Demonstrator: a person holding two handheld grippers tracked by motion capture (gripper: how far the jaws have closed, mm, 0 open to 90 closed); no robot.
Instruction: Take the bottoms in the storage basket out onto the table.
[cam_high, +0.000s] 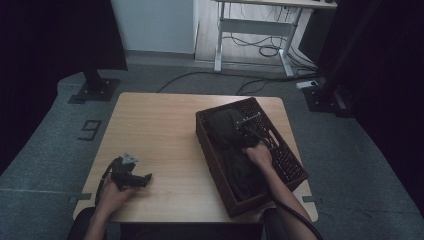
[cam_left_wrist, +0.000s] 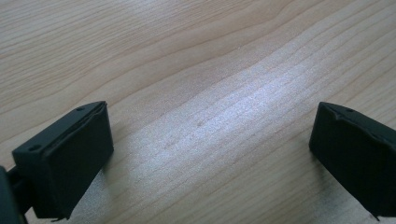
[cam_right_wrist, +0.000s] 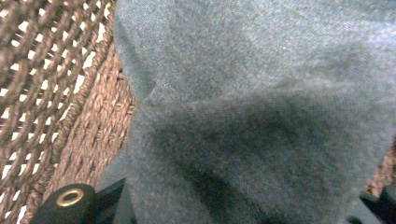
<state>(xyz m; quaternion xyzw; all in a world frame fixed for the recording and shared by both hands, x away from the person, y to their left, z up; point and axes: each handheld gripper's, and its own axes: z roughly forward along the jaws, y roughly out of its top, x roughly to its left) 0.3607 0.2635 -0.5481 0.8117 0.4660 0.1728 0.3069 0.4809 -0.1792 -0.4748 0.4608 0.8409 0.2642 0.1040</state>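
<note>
High view: a pale wooden desk (cam_high: 165, 145) stands on a grey floor. A dark woven basket (cam_high: 212, 160) sits on the desk's right half, angled, with a dark grey cloth (cam_high: 235, 155) heaped inside it along most of its length.

A person's forearms come in from the bottom. The right hand (cam_high: 260, 156) reaches into the basket, and the right gripper (cam_high: 239, 129) beyond it is sunk into the far end of the cloth. The left hand (cam_high: 112, 195) rests near the desk's front left edge, holding the left gripper (cam_high: 145, 179) low over bare wood, well apart from the basket.

Right gripper view: soft grey cloth (cam_right_wrist: 261, 116) is bunched right up against the camera and covers the jaws, with the brown basket weave (cam_right_wrist: 46, 84) to the left. The jaws look part closed on a fold of cloth, which appears gathered and pinched between them.

Left gripper view: the jaws stand wide apart with nothing between them, over wood grain (cam_left_wrist: 210, 84).

The step in hand looks like taking the cloth out of the basket; the grip seems made. The next move likely calls for lifting straight up, keeping hold, until the cloth clears the basket wall, then carrying it over to the open desk.
</note>
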